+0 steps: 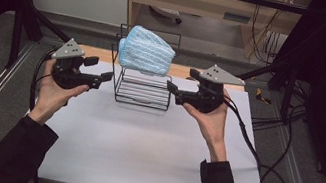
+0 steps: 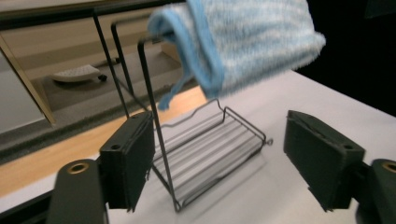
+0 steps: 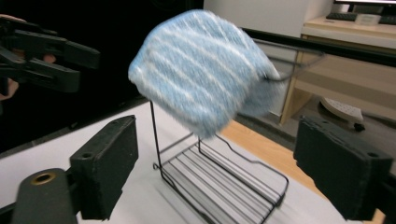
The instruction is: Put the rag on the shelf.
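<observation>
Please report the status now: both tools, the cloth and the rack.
Left tool and right tool open, nothing held, either side of rack. Cloth draped over rack top. Nothing in the way.

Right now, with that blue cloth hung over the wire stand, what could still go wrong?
The cloth hangs bunched over the wire rack's top bar, so it might slide off. The rack looks light; the left gripper and right gripper, both open close beside it, could knock it over.

Left hand-held gripper and right hand-held gripper face each other, level, jaws apart and holding nothing.
</observation>
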### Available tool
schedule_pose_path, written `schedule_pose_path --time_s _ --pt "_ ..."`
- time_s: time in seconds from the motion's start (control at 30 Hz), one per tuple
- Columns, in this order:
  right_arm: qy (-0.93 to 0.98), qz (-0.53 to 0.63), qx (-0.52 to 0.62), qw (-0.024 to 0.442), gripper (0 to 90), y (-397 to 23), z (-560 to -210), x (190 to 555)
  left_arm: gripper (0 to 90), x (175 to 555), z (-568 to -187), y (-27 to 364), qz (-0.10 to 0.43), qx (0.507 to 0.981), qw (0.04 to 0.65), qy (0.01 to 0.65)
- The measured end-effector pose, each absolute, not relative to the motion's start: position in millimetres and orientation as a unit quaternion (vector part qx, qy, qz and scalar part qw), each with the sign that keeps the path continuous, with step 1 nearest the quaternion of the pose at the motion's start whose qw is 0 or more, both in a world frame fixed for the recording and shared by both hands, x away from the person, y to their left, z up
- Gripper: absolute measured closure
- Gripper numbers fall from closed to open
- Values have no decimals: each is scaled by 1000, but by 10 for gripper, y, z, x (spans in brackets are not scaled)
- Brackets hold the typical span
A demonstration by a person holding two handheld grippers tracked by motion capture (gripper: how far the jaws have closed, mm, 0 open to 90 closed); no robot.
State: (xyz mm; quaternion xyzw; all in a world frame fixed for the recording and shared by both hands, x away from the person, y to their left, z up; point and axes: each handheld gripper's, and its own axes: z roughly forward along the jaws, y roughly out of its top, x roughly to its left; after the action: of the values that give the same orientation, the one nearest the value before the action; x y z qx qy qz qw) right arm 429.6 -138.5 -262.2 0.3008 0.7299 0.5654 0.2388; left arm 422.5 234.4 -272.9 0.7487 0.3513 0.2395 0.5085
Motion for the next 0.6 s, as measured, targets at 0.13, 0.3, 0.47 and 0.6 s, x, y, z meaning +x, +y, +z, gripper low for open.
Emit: schedule_pose_path --time_s 0.13,0.3,0.47,0.6 --pt "737 553 312 231 85 -1565 -2796 4194 184 4133 -2948 2461 228 753 504 357" --pt "737 546 337 214 45 -1825 -3046 4083 129 4059 -3225 2593 215 754 498 371" --pt "734 538 364 199 15 -2047 -3279 3991 117 3985 -3438 2692 211 755 492 380" --pt "738 527 378 188 8 -2158 -3478 3917 116 3920 -3620 2746 212 761 481 381"
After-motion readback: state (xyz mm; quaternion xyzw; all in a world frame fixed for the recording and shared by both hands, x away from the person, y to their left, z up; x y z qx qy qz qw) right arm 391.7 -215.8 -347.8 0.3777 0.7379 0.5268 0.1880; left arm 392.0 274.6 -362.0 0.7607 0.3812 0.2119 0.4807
